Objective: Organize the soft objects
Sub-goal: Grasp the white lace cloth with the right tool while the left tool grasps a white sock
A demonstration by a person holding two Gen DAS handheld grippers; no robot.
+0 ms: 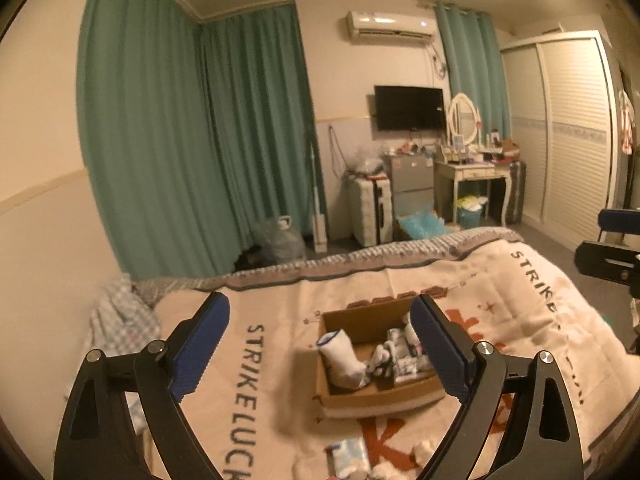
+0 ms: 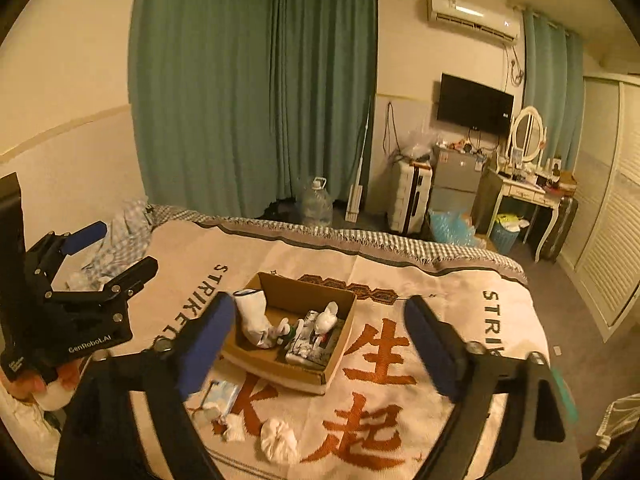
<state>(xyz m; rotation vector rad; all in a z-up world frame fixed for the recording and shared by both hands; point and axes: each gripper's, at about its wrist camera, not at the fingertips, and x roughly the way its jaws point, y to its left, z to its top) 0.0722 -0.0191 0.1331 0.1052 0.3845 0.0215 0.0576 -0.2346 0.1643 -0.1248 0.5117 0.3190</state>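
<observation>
A cardboard box (image 2: pixel 304 376) sits on the bed and holds a white sock (image 2: pixel 254 316), a small white plush toy (image 2: pixel 326 320) and folded patterned cloth (image 2: pixel 308 346). The box also shows in the left wrist view (image 1: pixel 360 398). Near the bed's front edge lie a blue-white packet (image 2: pixel 222 396), a small white piece (image 2: pixel 232 430) and a balled white cloth (image 2: pixel 280 440). My left gripper (image 1: pixel 320 344) is open and empty above the bed. My right gripper (image 2: pixel 320 340) is open and empty, level with the box. The left gripper (image 2: pixel 108 248) also shows in the right wrist view.
The bed is covered by a cream blanket (image 2: pixel 460 280) with printed letters. A checked cloth (image 2: pixel 120 232) lies at its left end. Beyond the bed stand green curtains (image 2: pixel 240 80), a water jug (image 2: pixel 317 200), a suitcase (image 2: pixel 410 196), a dressing table (image 2: pixel 524 192) and a wardrobe (image 2: pixel 612 200).
</observation>
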